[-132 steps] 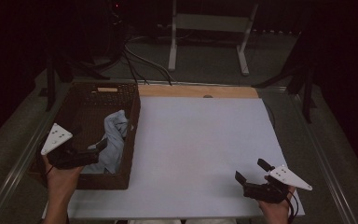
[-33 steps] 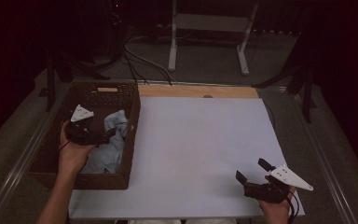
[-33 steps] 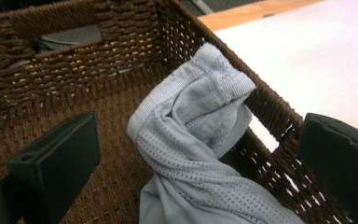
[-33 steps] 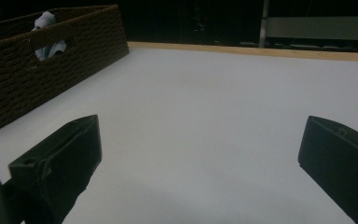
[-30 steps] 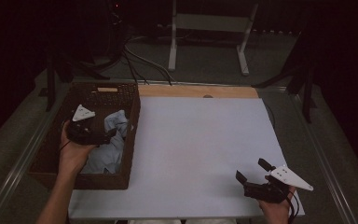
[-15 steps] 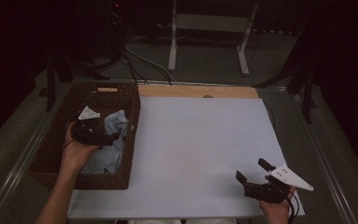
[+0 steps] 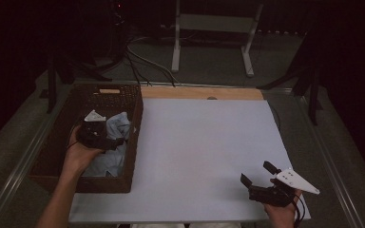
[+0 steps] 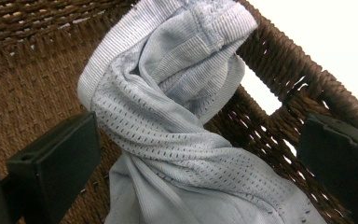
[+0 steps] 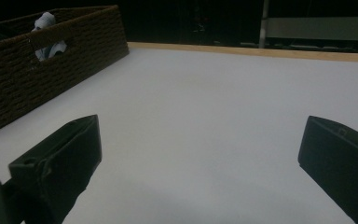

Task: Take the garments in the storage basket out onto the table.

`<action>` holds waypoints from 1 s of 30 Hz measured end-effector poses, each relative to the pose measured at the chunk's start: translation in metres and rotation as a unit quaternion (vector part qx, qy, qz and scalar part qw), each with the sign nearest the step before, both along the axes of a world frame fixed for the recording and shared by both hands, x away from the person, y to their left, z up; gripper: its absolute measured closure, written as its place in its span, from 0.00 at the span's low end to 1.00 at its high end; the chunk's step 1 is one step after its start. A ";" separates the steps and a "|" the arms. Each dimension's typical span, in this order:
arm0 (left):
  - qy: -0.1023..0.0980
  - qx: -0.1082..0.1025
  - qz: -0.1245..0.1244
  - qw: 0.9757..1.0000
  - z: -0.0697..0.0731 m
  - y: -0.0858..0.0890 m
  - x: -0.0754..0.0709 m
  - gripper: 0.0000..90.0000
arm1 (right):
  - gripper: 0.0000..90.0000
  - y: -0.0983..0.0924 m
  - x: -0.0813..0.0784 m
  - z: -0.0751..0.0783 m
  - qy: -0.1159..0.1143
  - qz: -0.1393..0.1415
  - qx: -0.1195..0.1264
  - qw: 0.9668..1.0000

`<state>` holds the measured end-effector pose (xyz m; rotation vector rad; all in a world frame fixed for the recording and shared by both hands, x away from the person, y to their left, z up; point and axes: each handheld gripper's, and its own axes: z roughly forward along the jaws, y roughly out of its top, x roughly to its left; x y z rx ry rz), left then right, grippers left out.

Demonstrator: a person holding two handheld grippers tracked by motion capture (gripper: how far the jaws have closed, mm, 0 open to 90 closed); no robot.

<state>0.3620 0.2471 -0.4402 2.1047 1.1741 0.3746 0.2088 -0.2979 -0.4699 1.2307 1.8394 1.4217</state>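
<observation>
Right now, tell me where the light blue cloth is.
In the high view the light blue cloth lies inside the wicker basket at the table's left, bunched against its right wall, between the open jaws of the left tool.

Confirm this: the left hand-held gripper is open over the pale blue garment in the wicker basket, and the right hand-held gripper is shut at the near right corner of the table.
One thing is wrong: the right hand-held gripper is open, not shut. The right gripper view shows its jaws wide apart over the bare white table. The rest holds: the left hand-held gripper is open over the pale blue garment in the wicker basket.

One wicker basket, one pale blue cloth, two claws.
</observation>
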 end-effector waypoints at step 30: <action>0.071 0.011 -0.029 0.997 -0.019 0.000 0.013 0.01 | 0.00 0.000 0.000 0.000 -0.002 0.000 0.000 1.000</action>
